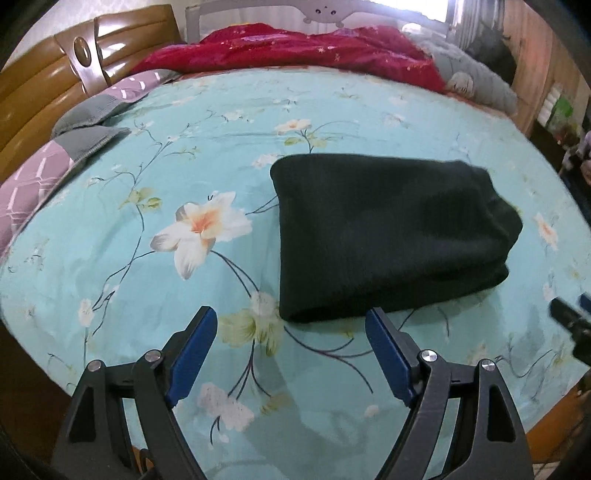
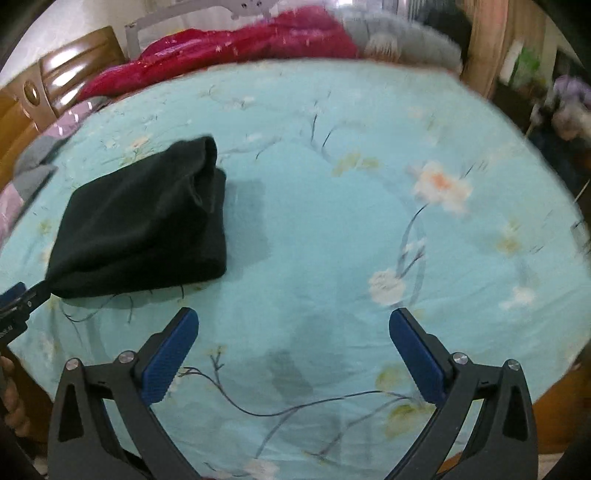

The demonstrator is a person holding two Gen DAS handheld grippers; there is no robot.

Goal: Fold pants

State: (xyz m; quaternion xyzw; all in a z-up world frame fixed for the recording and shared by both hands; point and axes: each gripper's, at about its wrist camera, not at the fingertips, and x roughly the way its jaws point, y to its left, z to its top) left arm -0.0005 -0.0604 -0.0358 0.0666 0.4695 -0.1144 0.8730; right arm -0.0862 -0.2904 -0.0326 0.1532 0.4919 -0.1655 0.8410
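A dark green, soft pair of pants, folded into a thick rectangle, lies on the pale turquoise flowered bedsheet; the left gripper is spread wide and empty, pants at one o'clock; the right gripper is likewise spread and empty, pants at ten o'clock.

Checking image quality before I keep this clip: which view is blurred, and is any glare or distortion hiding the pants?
Left wrist view: mostly sharp, the pants clear though featureless black; window blown out, glare on the headboard. Right wrist view: motion blur, worst at the right, smearing the sheet's flowers; pants readable. Both: strong fisheye bending, dark corners.
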